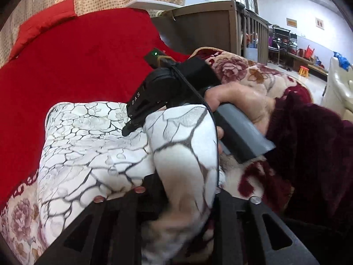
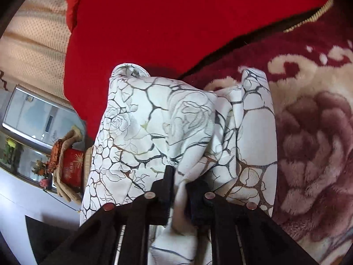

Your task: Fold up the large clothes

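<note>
The white garment (image 2: 154,119), printed with dark vein lines and rose outlines, lies partly folded on the floral blanket (image 2: 313,137) that covers the bed, with its far edge against the red cover (image 2: 176,22).

**Claw states**
- Right claw (image 2: 179,196): clenched on a bunched fold of the garment at its near edge. The cloth is pinched thin between the jaws.
- Left claw (image 1: 187,190): a thick roll of the garment sits between the jaws. Whether the pads press on it cannot be told; the grip looks loose.

In the left wrist view, the right claw's body crosses above the garment, held by the person's hand (image 1: 242,103).

**Risks from this state**
1. Slip at the left claw. A loose hold on a bulky roll may let the fabric slide out when the fold is carried over, so that side drops short of the red cover.
2. Uneven fold. One claw pulling alone would skew the edge and wrinkle the layers beneath.
3. Snagging. The plush blanket directly under the garment may be pinched along with it and drag upward.
4. Collision. The two claws work close together over the garment and may strike each other.
</note>
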Tool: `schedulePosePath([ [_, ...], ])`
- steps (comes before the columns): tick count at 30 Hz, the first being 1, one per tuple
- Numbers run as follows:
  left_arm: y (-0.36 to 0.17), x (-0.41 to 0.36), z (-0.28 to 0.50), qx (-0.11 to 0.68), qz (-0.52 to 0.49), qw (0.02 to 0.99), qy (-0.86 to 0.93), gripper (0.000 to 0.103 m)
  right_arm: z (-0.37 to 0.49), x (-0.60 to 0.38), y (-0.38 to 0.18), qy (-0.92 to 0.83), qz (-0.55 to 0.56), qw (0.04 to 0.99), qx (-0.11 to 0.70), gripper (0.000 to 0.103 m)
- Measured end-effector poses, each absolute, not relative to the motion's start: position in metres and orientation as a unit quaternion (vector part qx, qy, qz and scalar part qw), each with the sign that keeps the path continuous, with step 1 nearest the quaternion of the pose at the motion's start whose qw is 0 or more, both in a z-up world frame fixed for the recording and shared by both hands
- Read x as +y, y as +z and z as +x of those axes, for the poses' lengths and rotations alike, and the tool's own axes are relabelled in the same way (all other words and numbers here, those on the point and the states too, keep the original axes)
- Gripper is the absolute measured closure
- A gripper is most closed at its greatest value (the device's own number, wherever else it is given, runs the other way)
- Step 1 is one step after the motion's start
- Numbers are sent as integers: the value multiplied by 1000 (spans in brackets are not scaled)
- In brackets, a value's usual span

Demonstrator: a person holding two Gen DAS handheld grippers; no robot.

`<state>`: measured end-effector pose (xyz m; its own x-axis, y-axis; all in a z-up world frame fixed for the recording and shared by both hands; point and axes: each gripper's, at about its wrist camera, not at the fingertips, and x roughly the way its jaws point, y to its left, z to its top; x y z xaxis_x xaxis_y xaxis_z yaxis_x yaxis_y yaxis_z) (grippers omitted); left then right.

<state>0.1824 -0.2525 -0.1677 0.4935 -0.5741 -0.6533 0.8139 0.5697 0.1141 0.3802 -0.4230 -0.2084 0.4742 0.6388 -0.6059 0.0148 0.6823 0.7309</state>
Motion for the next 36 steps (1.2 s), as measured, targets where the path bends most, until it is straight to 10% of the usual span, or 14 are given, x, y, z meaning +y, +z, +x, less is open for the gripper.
schedulePosePath([
  [5, -140, -209, 152, 259, 197, 822, -468, 27, 379, -421, -209, 201, 336, 793, 467, 88],
  [22, -173, -125, 251, 331, 90, 884, -319, 24, 369, -412, -212, 189, 321, 819, 435, 84],
  [36, -195, -150, 262, 341, 139, 884, -287, 24, 236, -387, -97, 151, 195, 919, 309, 67],
])
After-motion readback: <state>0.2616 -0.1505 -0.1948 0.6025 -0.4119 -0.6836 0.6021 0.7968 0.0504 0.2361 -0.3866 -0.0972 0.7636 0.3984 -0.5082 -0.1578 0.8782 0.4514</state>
